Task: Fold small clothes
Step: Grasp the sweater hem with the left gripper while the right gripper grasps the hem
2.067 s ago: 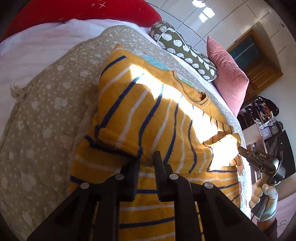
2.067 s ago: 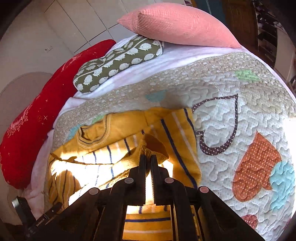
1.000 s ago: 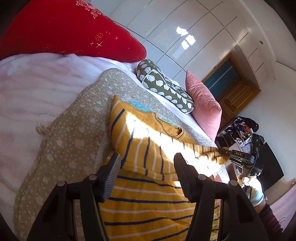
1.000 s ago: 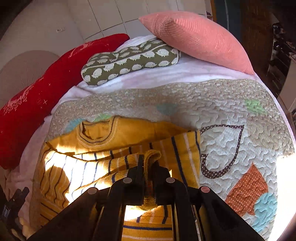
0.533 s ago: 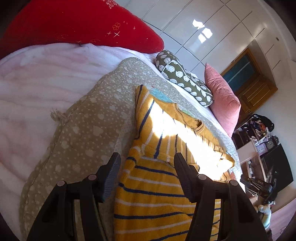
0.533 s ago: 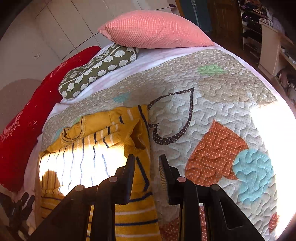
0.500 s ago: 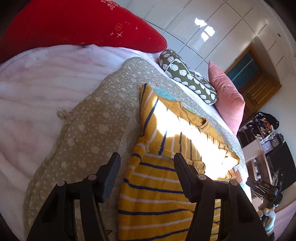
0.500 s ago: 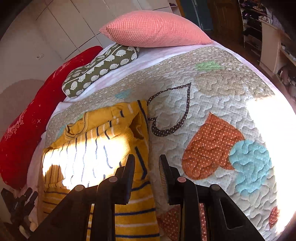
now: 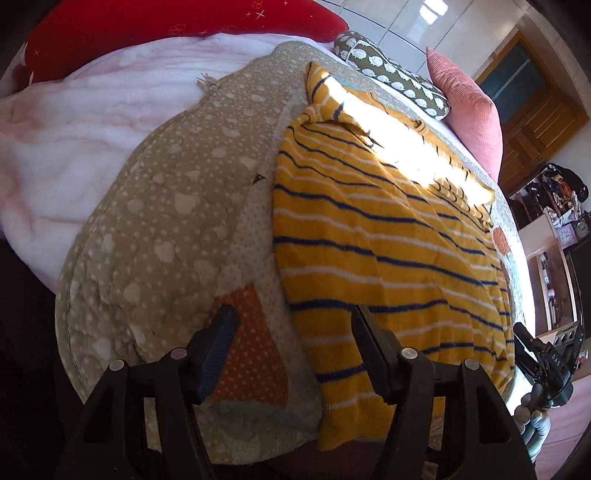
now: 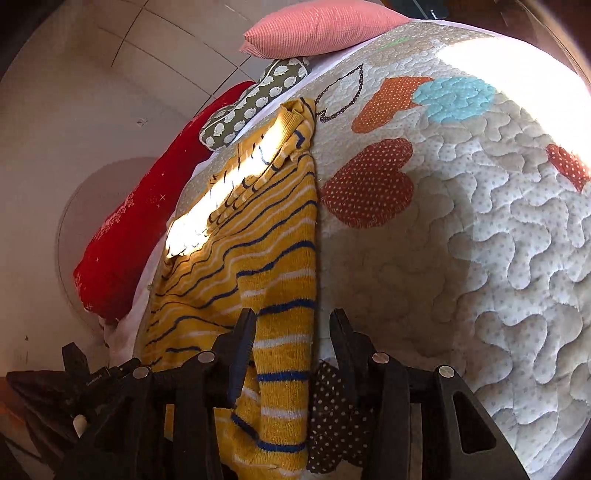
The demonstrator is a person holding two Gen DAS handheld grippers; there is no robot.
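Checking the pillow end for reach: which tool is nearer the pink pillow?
Neither, as far as I can tell. Both open tools, left and right, sit at the striped sweater's bottom hem, with the pink pillow far beyond.

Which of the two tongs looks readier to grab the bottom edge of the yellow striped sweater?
Probably the right tongs: open, they straddle the yellow striped sweater near its hem corner. The left tongs, also open, sit mostly over the quilt.
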